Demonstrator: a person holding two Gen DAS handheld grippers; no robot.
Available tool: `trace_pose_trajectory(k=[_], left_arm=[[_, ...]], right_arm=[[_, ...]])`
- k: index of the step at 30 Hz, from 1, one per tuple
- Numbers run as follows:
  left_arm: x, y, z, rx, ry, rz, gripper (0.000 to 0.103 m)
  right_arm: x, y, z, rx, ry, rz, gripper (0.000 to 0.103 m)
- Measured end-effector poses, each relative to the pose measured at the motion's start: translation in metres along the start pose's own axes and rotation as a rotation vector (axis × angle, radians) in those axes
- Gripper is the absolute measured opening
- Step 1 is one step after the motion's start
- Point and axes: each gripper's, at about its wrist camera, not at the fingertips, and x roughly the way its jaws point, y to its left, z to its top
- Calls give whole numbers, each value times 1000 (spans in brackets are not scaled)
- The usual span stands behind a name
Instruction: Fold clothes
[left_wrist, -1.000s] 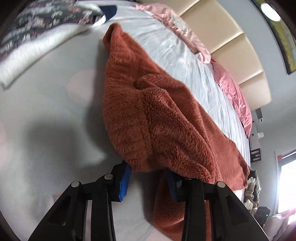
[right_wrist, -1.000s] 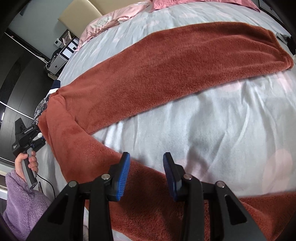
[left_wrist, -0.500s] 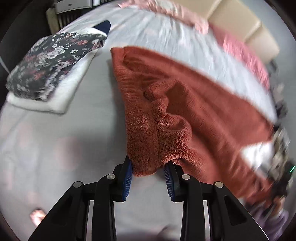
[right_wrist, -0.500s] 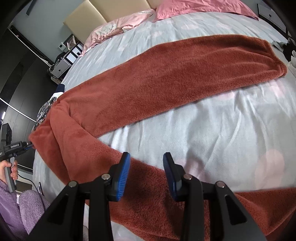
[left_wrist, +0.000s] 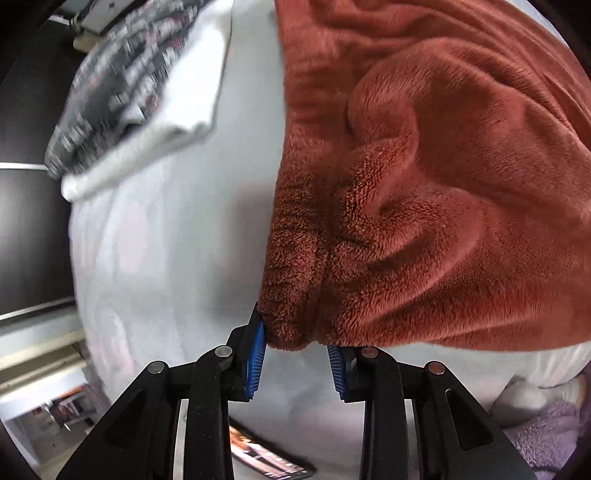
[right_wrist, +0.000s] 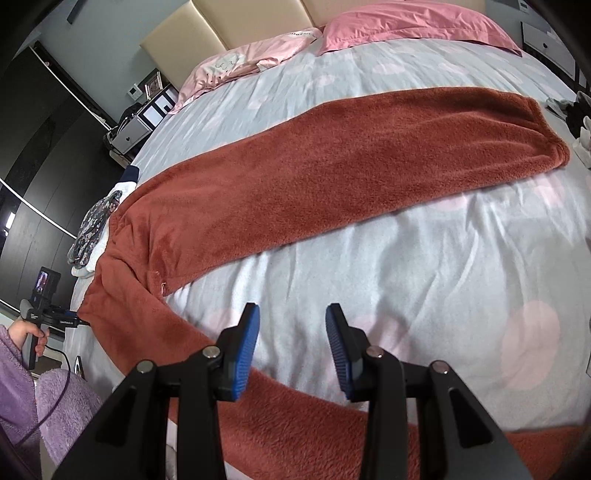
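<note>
Rust fleece trousers (right_wrist: 332, 166) lie spread on the pale bed sheet (right_wrist: 424, 266). One leg stretches toward the right side of the bed, and the other leg (right_wrist: 295, 417) runs under my right gripper. My left gripper (left_wrist: 295, 338) is shut on the bunched waistband corner (left_wrist: 291, 295), and the thick cloth keeps the pads apart. In the right wrist view the left gripper (right_wrist: 70, 322) is at the bed's left edge, with the waistband drawn to its tip. My right gripper (right_wrist: 291, 325) hangs open over the sheet with nothing between its pads.
A folded floral garment (left_wrist: 122, 85) lies on a folded white one (left_wrist: 177, 122) beside the waistband. A phone (left_wrist: 269, 463) lies on the sheet under the left gripper. Pink pillows (right_wrist: 406, 22) line the headboard. A person's purple sleeve (right_wrist: 14, 369) is at the bed's left edge.
The left gripper closed on the waistband corner and swung round with it, pulling it toward the bed's edge. The right gripper stayed open and drew back slightly.
</note>
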Motion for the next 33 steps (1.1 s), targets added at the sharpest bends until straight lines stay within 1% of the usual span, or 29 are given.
trace_pose_trajectory(k=[3,5,7,8,10,12,14,16,21,25,27,28,29,33], left_arm=[[-4,3,1,-4,-33,-34,34],[-11,10,-1,-27,-64,-100,37],[-17,18,-3,-51,-98,-169,43],[-18,22,-4,-60,-111,-194,44],[-19,29,-6,-86,-124,-232,46],[-18,33,-6,-108,-126,-256,46],[-18,34,-4,-107,-135,-262,46],[-17,32,-1,-96,-136,-254,46],[-12,31,10,-97,-121,-238,46],[-2,35,20,-139,-81,-249,46],[0,36,26,-157,-70,-248,46],[0,36,28,-163,-67,-243,46],[0,35,31,-168,-64,-238,46],[-2,33,40,-165,-57,-208,46]], right_arm=[[-9,-3,2,7,-7,8,36],[-20,-6,4,14,-9,19,36],[-41,-9,9,1,-23,17,36],[-57,-11,11,-8,-24,11,36],[-86,-18,16,-19,-2,-20,36],[-114,-28,18,-29,29,-83,36],[-145,-41,17,-51,63,-181,36],[-168,-54,10,-83,101,-255,36],[-178,-91,-22,-191,237,-342,36],[-187,-120,-47,-278,346,-410,37],[-191,-135,-60,-321,400,-445,45],[-193,-142,-66,-343,427,-462,46],[-193,-148,-70,-354,446,-471,46],[-180,-161,-71,-320,459,-451,47]])
